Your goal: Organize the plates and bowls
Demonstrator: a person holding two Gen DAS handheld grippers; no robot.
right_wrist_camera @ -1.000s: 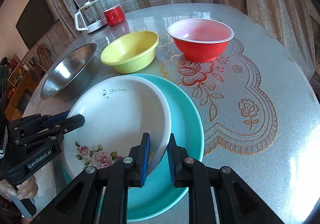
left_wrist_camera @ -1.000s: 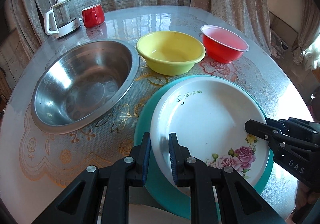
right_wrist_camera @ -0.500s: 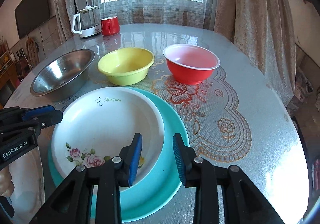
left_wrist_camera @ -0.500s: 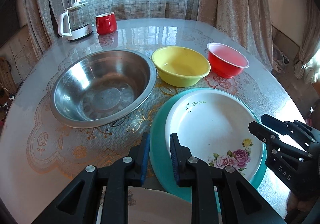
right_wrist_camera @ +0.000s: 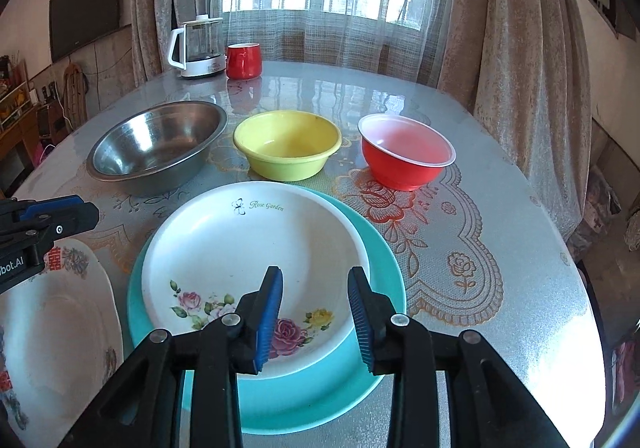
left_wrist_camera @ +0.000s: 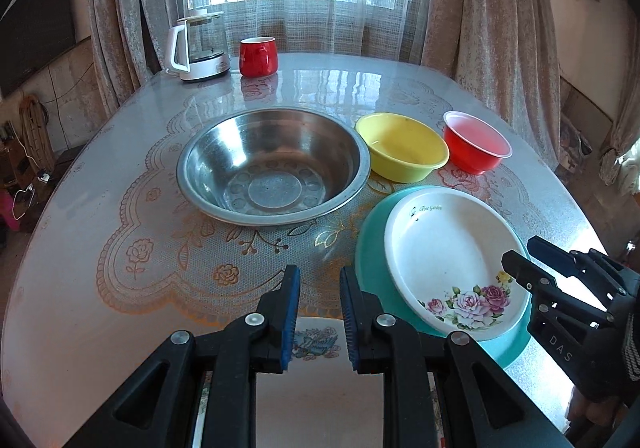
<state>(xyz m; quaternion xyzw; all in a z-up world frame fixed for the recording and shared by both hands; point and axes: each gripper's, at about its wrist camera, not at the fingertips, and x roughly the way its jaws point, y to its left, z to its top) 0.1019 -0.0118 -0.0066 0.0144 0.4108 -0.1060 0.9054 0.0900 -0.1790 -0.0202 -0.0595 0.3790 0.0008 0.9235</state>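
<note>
Round table (left_wrist_camera: 120, 208) by curtained window — left wrist view: left gripper (left_wrist_camera: 319, 312) slightly parted, empty, lower centre, floral plate (left_wrist_camera: 444, 256) on teal plate (left_wrist_camera: 370, 248) lower right — right wrist view: right gripper (right_wrist_camera: 315, 322) apart, empty, above that stack.

Polished, reflective metal for the steel bowl (left_wrist_camera: 272, 164); smooth, glossy plastic by the look for the yellow bowl (right_wrist_camera: 287, 149) and red bowl (right_wrist_camera: 406, 152). Glazed white sheen on the floral plate (right_wrist_camera: 248, 248), over a smooth teal plate (right_wrist_camera: 380, 268). Glassy gloss on the table (right_wrist_camera: 500, 208), lace-patterned beneath.
</note>
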